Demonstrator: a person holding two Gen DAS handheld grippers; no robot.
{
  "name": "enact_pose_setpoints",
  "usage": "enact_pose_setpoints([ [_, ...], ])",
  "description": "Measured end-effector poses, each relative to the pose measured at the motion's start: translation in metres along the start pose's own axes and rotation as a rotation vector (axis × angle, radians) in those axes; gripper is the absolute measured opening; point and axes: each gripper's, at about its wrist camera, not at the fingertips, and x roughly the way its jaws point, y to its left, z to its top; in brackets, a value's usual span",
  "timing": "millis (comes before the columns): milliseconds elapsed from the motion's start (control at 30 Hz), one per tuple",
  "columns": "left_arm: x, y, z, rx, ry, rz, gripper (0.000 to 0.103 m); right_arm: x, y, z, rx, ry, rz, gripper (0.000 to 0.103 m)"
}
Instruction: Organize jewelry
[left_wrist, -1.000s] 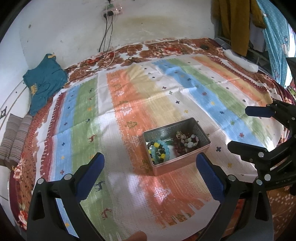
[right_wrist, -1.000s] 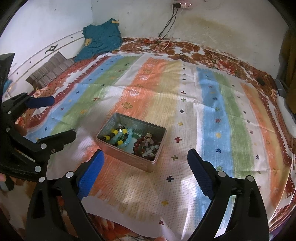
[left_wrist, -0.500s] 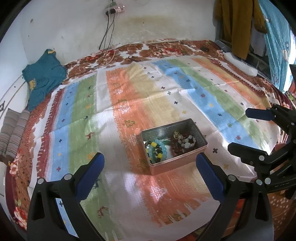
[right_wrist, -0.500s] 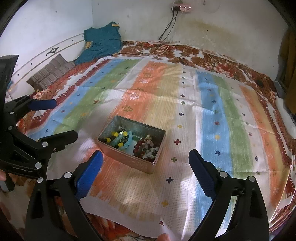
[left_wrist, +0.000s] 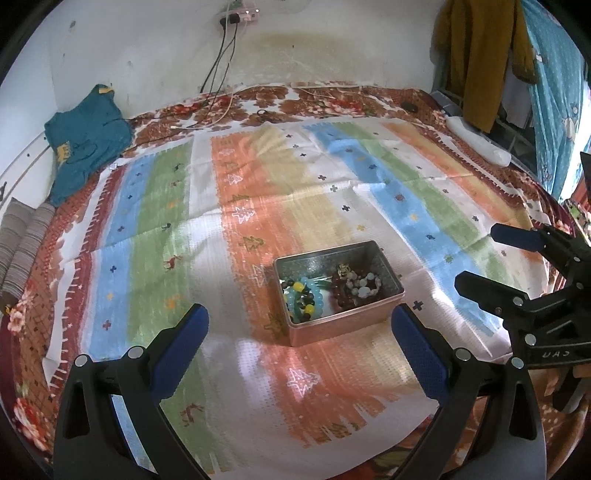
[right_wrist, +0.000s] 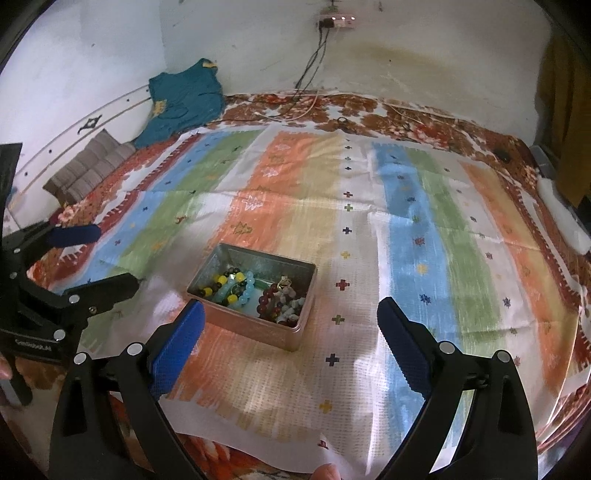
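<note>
Metal tin (left_wrist: 338, 325) sits beyond both spread tools.

Open rectangular metal tin (left_wrist: 338, 325) flat on striped cloth, lidless; beaded bracelets (left_wrist: 325, 291) piled inside.

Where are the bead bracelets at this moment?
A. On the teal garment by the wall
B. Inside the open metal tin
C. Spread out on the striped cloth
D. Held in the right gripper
B: the bead bracelets lie heaped inside the open metal tin, and both grippers are open and empty, apart from the tin.
</note>
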Motion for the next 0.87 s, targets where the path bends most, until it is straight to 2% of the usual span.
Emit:
enact_pose_setpoints([
  [400,-0.001,0.0041,-0.0008,-0.056,0.008,-0.01,0.097,0.0001,0.0019,-0.0027,-0.004,-0.003,-0.018,0.095],
  [867,-0.0029,0.0003,-0.0015,-0.031,-0.003,0.008,0.097,-0.0001,0.0017,-0.0039,-0.003,-0.006,-0.019,0.095],
])
